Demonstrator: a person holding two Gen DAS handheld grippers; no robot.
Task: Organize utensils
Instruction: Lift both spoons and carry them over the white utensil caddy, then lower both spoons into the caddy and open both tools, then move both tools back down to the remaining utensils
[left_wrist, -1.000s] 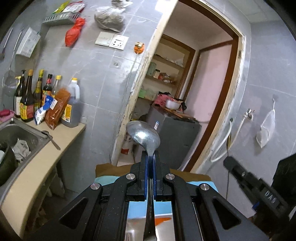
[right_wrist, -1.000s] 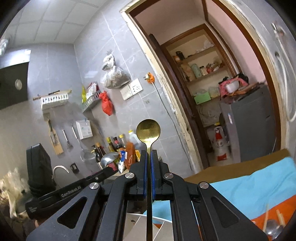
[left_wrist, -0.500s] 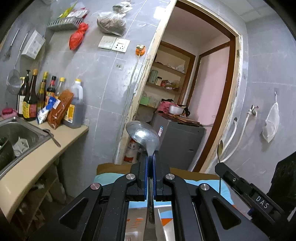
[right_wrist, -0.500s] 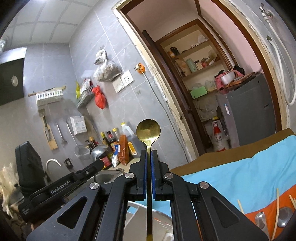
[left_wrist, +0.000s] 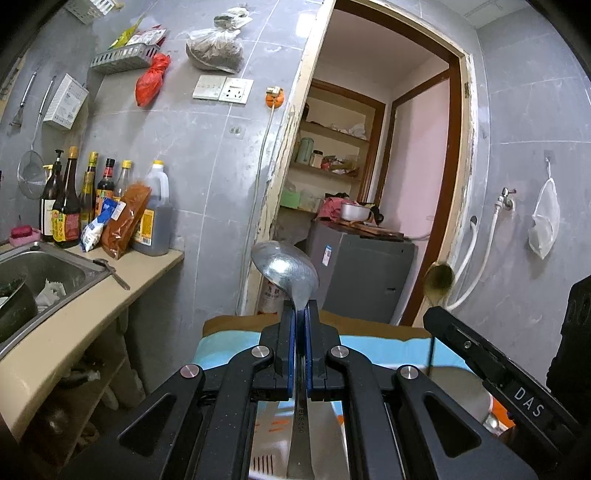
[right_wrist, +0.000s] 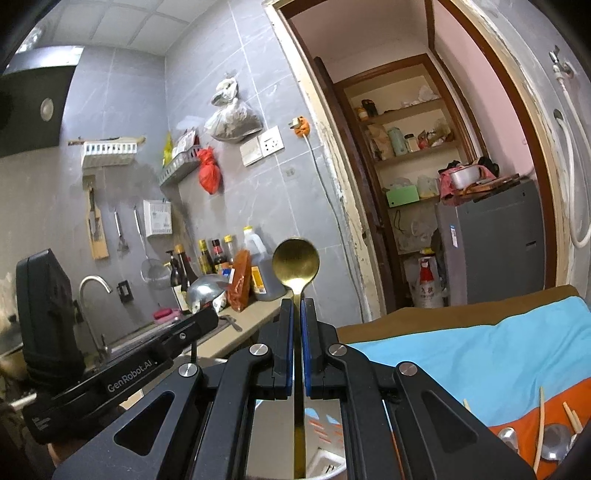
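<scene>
Grey kitchen tiles and an open pantry doorway (left_wrist: 384, 177) are filling the background, with sauce bottles (left_wrist: 70, 206) standing on the counter (left_wrist: 147, 266) beside a steel sink (left_wrist: 48, 269). Raised above a blue cloth (right_wrist: 480, 354), the left gripper (left_wrist: 301, 317) is clamping the neck of a silver spoon (left_wrist: 286, 269), bowl pointing up. The right gripper (right_wrist: 297, 314) is pinching a gold spoon (right_wrist: 295, 264) the same way. More utensils, seemingly spoons and chopsticks (right_wrist: 541, 424), are lying on an orange patch at lower right.
</scene>
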